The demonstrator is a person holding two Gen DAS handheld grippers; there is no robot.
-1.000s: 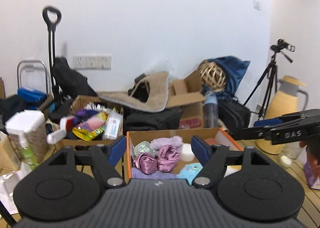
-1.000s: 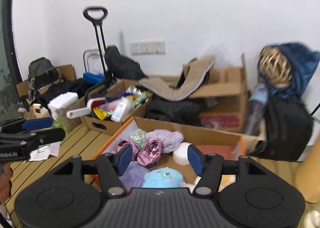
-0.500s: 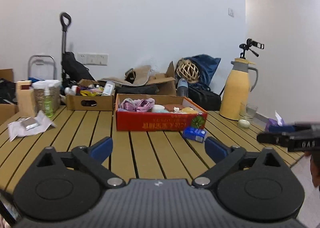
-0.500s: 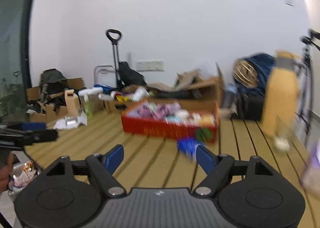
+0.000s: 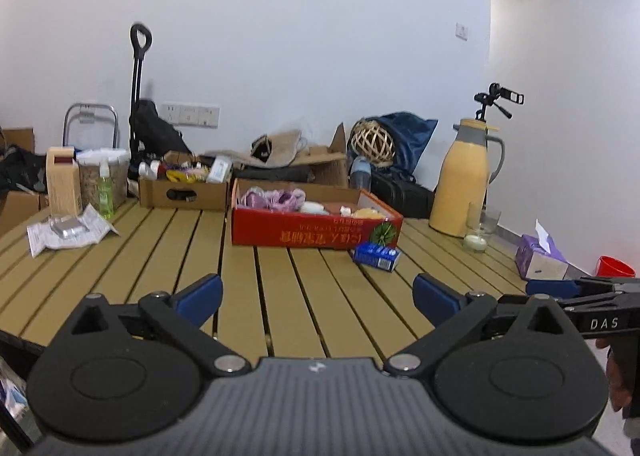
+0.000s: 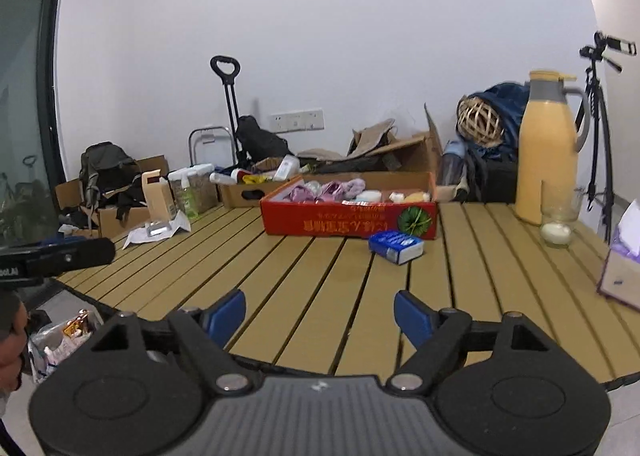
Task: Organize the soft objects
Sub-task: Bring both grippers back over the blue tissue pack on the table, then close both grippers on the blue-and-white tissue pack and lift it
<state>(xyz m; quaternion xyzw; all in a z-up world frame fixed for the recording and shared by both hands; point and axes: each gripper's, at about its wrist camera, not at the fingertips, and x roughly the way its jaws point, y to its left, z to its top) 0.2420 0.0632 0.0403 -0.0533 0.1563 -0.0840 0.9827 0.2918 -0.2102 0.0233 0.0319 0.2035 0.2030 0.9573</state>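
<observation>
A red cardboard box (image 5: 316,231) (image 6: 348,221) stands on the far middle of the slatted wooden table (image 5: 160,256). It holds purple and pink soft cloth items (image 5: 276,197) (image 6: 328,189) and some white and yellow things. A small blue packet (image 5: 376,256) (image 6: 396,246) lies on the table just in front of the box's right corner. My left gripper (image 5: 316,296) is open and empty over the near table edge. My right gripper (image 6: 320,314) is open and empty at the near edge too, far from the box.
A brown cardboard box of bottles (image 5: 184,189) stands left of the red box. Crumpled paper (image 5: 68,232), a green spray bottle (image 5: 105,193) and a carton (image 5: 62,185) sit far left. A yellow thermos jug (image 5: 464,183), a glass candle (image 5: 478,232) and a purple tissue box (image 5: 540,260) stand right.
Both grippers have pulled far back from over the red box to the near table edge, and their jaws have opened wider. Nothing is held.
</observation>
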